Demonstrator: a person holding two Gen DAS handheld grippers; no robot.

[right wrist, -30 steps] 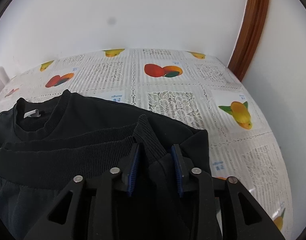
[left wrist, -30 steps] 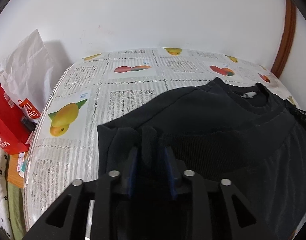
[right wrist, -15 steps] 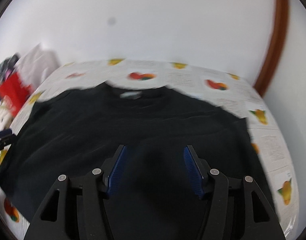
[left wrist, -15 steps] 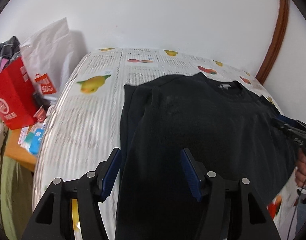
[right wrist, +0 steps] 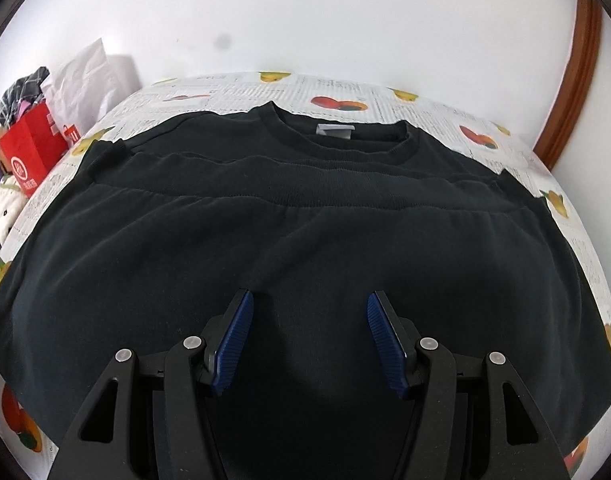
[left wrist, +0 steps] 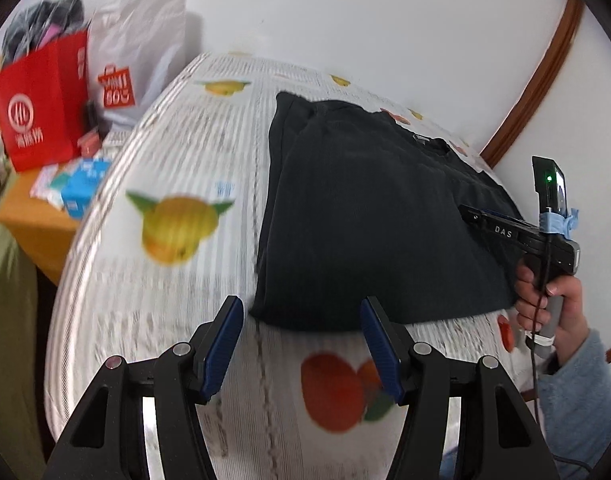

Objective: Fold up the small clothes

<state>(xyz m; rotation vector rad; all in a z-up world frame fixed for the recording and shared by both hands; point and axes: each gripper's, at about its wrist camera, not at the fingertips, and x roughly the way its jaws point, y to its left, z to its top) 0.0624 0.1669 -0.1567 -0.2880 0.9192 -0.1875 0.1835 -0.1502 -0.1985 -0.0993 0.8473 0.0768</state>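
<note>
The black sweatshirt lies folded hem-to-chest on the bench, both my hand-held grippers, left and right, apart and empty, so next I'd pinch one side edge squarely.

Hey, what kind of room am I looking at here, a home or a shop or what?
Most likely a room in a home. A black sweatshirt lies on a table covered with a fruit-print tablecloth, pushed against a plain white wall, and shopping bags sit on a side surface.
</note>
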